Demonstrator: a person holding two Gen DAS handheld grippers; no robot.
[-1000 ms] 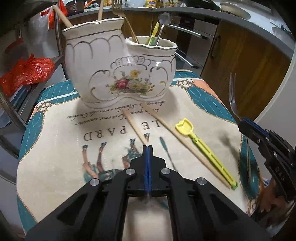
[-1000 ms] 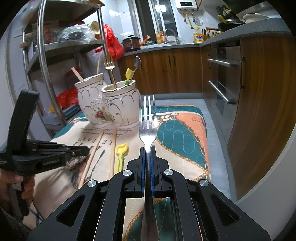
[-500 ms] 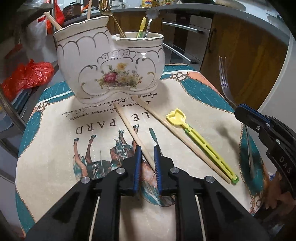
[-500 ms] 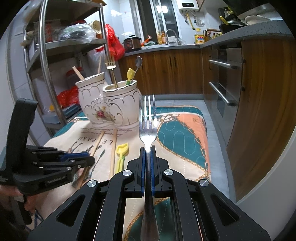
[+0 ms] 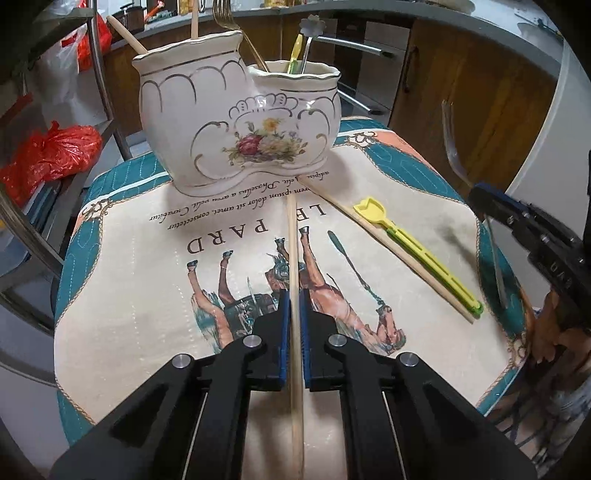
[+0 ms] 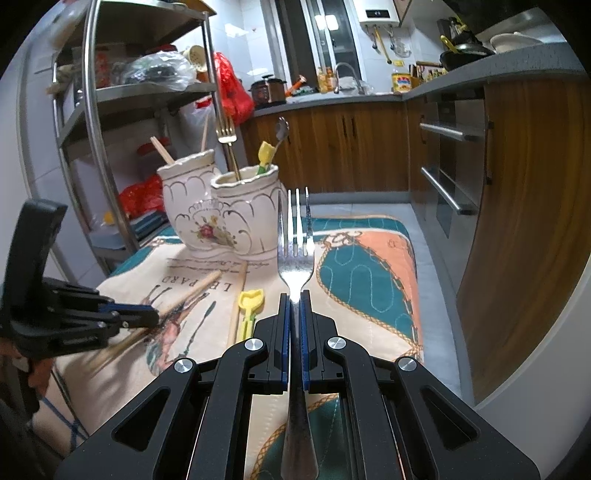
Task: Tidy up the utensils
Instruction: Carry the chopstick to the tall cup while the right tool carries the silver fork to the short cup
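Left gripper [image 5: 294, 295]: its jaws have just been closing, and a wooden chopstick [image 5: 292, 236] runs straight between the blue pads, which sit against its sides (a grasp, as far as the left wrist view shows).
Held chopstick: its far tip reaches the foot of the ceramic holder [image 5: 236, 122]; in the right wrist view it slants up off the cloth from the left gripper [image 6: 153, 315].
Right gripper [image 6: 294, 295]: clenched on the neck of a silver fork [image 6: 295, 236], tines pointing up and away, handle running back between the jaws.
Fork, seen from the left: it stands near the right edge of the cloth, above the right gripper [image 5: 480, 195], clear of the mat.
Ceramic holder: white, two joined compartments with a flower motif, standing at the far end of the printed cloth [image 5: 129, 295].
Taller compartment: two wooden sticks [image 5: 127, 29] lean out of it.
Shorter compartment: a gold fork [image 5: 225, 14], a yellow-green handle and a flower-ended metal handle [image 5: 312, 26] stand in it.
Second chopstick [image 5: 384, 240]: lies flat on the cloth, slanting from the holder's foot toward the right edge.
Yellow scoop [image 5: 413, 251]: lies just beside that second chopstick, touching or nearly so, green tip toward the near right.
Background: wooden cabinets, a metal shelf rack [image 6: 92, 110] with red bags (left side).
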